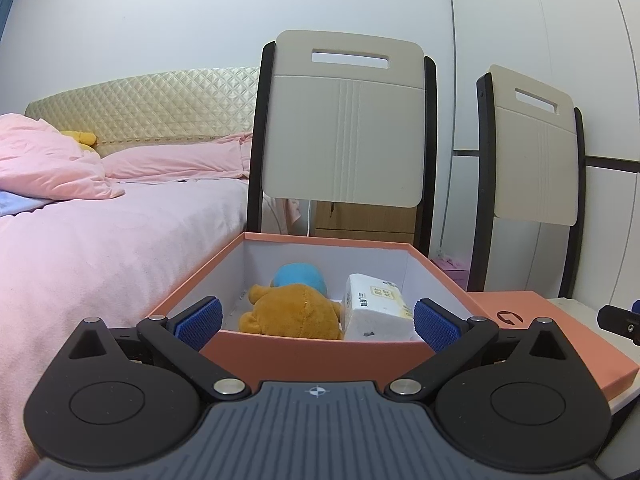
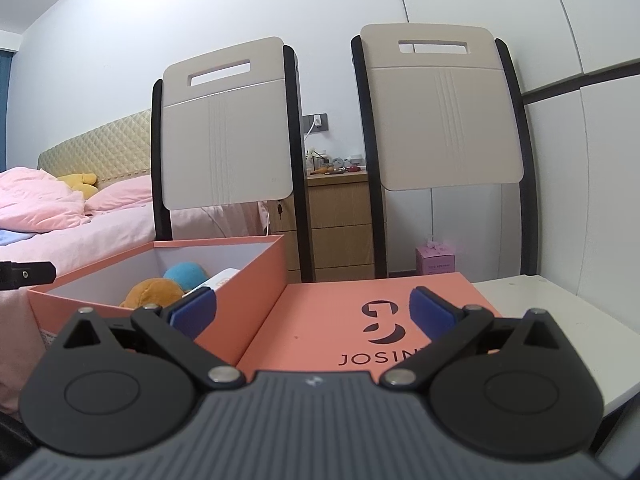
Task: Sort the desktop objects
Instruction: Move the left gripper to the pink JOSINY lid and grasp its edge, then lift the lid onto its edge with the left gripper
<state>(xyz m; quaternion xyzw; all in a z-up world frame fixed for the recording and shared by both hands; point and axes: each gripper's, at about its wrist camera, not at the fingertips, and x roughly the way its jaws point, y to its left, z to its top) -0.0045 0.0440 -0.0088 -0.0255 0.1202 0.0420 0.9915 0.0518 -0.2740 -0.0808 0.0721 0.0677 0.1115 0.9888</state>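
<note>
While we look through the left wrist view, our left gripper (image 1: 318, 318) hangs empty, jaws apart, before the orange box (image 1: 316, 350); the brown plush (image 1: 292, 314), blue plush (image 1: 300, 276) and tissue pack (image 1: 376, 306) already lie inside. Through the right view, our right gripper (image 2: 312, 310) gapes empty over the lid (image 2: 332, 320), lying at the box's 3 o'clock. Closing probably remains.

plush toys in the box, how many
2: a brown plush at the front left of the box, and a blue plush just behind it. A tissue pack lies to their right; more could be hidden underneath.
</note>
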